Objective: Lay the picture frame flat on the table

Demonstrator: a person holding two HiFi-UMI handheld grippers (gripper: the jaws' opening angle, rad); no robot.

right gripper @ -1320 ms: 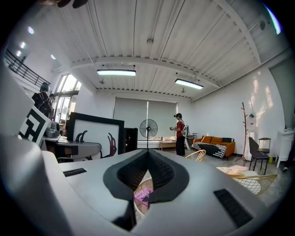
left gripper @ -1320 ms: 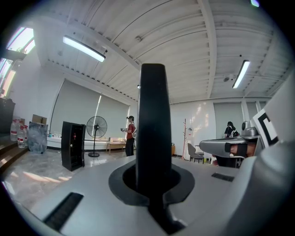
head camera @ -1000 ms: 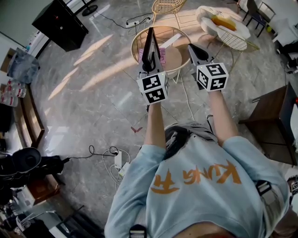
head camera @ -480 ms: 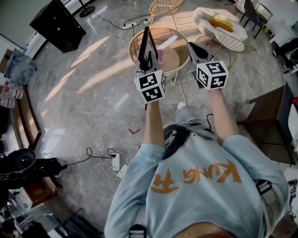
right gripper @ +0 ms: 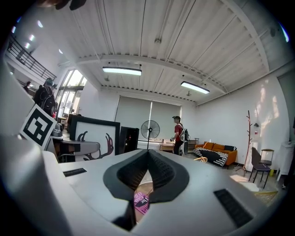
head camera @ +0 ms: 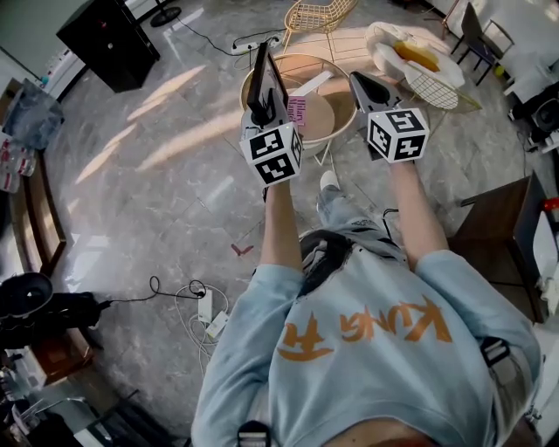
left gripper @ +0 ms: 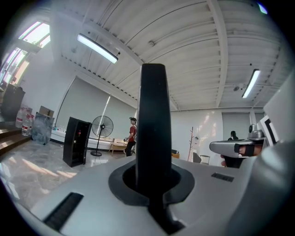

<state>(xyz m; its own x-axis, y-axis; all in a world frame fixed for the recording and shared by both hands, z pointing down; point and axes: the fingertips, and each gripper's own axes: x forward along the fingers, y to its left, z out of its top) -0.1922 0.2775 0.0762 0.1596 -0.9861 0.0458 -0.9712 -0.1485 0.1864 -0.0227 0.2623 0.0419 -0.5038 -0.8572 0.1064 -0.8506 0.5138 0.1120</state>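
Observation:
The picture frame (head camera: pixel 262 77) stands upright and edge-on over the near rim of the round wooden table (head camera: pixel 342 122). My left gripper (head camera: pixel 261 108) is shut on the frame's lower edge. In the left gripper view the frame is a black vertical bar (left gripper: pixel 153 124) rising out of the left gripper (left gripper: pixel 153 177). From the right gripper view the picture frame (right gripper: pixel 94 137) shows its white picture with dark hand shapes. My right gripper (head camera: pixel 359 82) hangs over the table's right side, apart from the frame. The right gripper (right gripper: pixel 147 152) has its tips together and nothing between them.
A pink card (head camera: pixel 297 109) and a white strip (head camera: pixel 316 79) lie on the table. A wire chair with a yellow cushion (head camera: pixel 419 51) stands behind it on the right, another wire chair (head camera: pixel 314 12) beyond. A black cabinet (head camera: pixel 109 39) stands far left. Cables (head camera: pixel 208 307) lie on the floor.
Both grippers have moved forward toward the table, the left one carrying the upright frame. The person has stepped closer to the table. Neither gripper's jaws have changed.

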